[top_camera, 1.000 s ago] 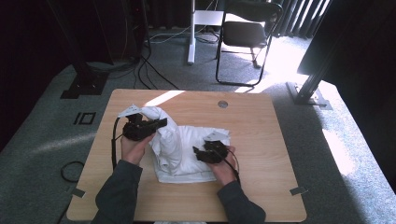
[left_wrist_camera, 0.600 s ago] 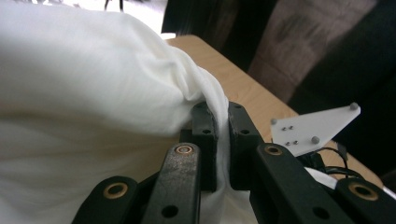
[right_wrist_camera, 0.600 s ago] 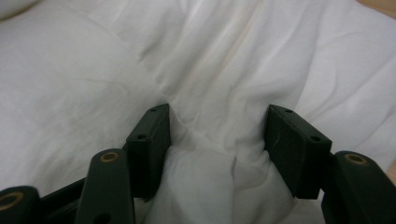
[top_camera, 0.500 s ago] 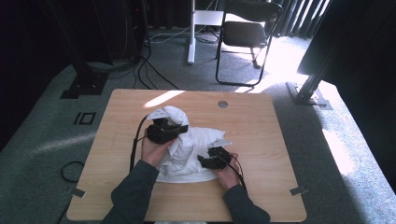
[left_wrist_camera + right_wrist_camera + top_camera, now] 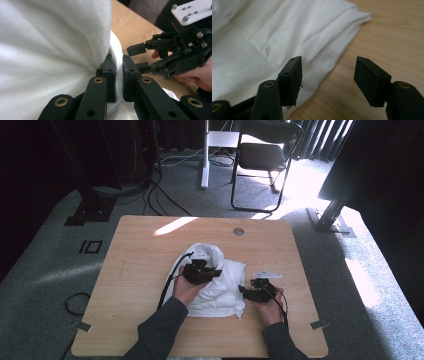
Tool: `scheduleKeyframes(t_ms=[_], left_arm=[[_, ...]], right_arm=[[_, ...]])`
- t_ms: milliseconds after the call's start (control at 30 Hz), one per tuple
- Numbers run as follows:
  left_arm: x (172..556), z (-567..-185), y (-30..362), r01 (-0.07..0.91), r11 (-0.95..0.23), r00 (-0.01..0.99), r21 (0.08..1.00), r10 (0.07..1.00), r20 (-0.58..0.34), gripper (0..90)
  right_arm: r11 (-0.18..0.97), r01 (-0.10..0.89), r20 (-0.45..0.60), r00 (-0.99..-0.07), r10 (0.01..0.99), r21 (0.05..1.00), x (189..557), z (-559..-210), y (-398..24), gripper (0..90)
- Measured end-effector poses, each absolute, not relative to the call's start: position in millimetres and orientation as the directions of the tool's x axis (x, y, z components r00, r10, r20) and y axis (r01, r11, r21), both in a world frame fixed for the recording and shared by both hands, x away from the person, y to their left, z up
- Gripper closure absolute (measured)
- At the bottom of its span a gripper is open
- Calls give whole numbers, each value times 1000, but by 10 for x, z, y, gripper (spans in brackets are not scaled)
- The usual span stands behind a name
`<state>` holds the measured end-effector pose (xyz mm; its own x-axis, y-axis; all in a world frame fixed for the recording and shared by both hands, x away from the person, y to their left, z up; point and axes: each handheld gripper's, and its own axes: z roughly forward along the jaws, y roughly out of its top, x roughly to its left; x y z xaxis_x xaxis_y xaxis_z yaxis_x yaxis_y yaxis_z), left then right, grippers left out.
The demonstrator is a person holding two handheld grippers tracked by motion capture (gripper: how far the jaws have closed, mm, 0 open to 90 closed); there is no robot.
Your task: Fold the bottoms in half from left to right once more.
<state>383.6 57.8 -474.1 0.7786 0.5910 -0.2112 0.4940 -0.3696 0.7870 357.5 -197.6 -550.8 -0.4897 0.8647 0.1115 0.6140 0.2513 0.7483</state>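
Both hands now sit lower over the white cloth (image 5: 215,280).
Left gripper (image 5: 200,272) pinches a cloth fold; right gripper (image 5: 252,292) gapes empty at the cloth's edge.

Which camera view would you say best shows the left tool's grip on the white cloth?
The left gripper view: the left tool pinches a fold of white cloth. The high view shows it from above, small; the right gripper view shows the cloth's edge.

This looks like a lab or studio set up for recording. A plain wooden surface (image 5: 150,250) stands on grey carpet (image 5: 45,270). Beyond its far edge, black cables (image 5: 165,200) trail around dark stand feet (image 5: 87,212), beside a white post (image 5: 204,155) and a black folding chair (image 5: 262,155). Dark curtains (image 5: 320,140) hang behind the chair.
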Motion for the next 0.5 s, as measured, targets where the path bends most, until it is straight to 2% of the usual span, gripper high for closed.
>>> scheduleKeyframes(t_ms=[167,267,400,500], left_arm=[[3818,-4755,560,487,-379,782,787,590,-200,849],[3796,-4721,571,484,-371,783,792,587,-204,850],[3692,-4563,548,472,-336,802,815,547,-239,852],[3625,-4508,452,447,-345,826,825,514,-232,852]], right_arm=[[278,606,88,-502,860,745,3601,-5549,-1802,378],[343,593,23,-522,853,728,3631,-5573,-1651,385],[354,594,21,-531,847,723,3663,-5561,-1569,407],[350,590,24,-532,846,727,3676,-5567,-1550,409]])
